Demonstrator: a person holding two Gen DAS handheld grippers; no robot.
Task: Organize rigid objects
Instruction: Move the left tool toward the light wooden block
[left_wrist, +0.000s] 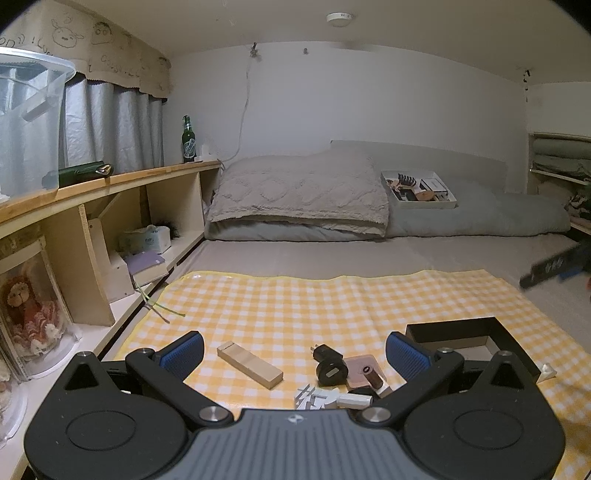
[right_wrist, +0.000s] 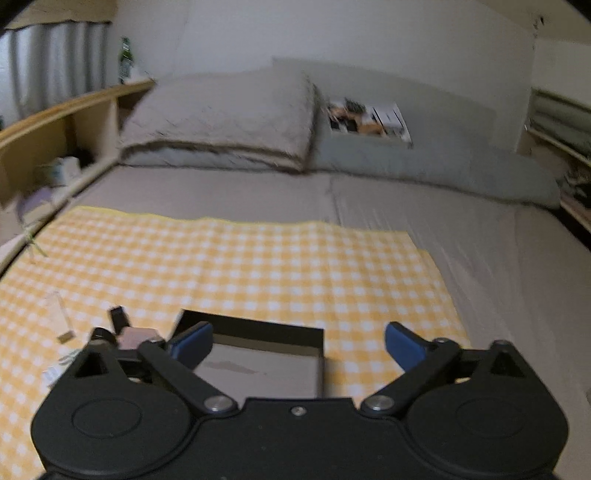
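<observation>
Both my grippers, left gripper (left_wrist: 295, 352) and right gripper (right_wrist: 299, 341), have wide jaws holding nothing. Small things like the wooden block (left_wrist: 249, 364) lie on the yellow mat (left_wrist: 295, 299), beside the black box (right_wrist: 258, 354).

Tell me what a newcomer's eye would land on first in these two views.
The yellow checked cloth spread over the bed stands out first, with a cluster of small things near the left gripper: a wooden block, a black plug and a pink square piece. An open black box sits on the cloth just ahead of the right gripper, whose jaws are open and hold nothing.
</observation>
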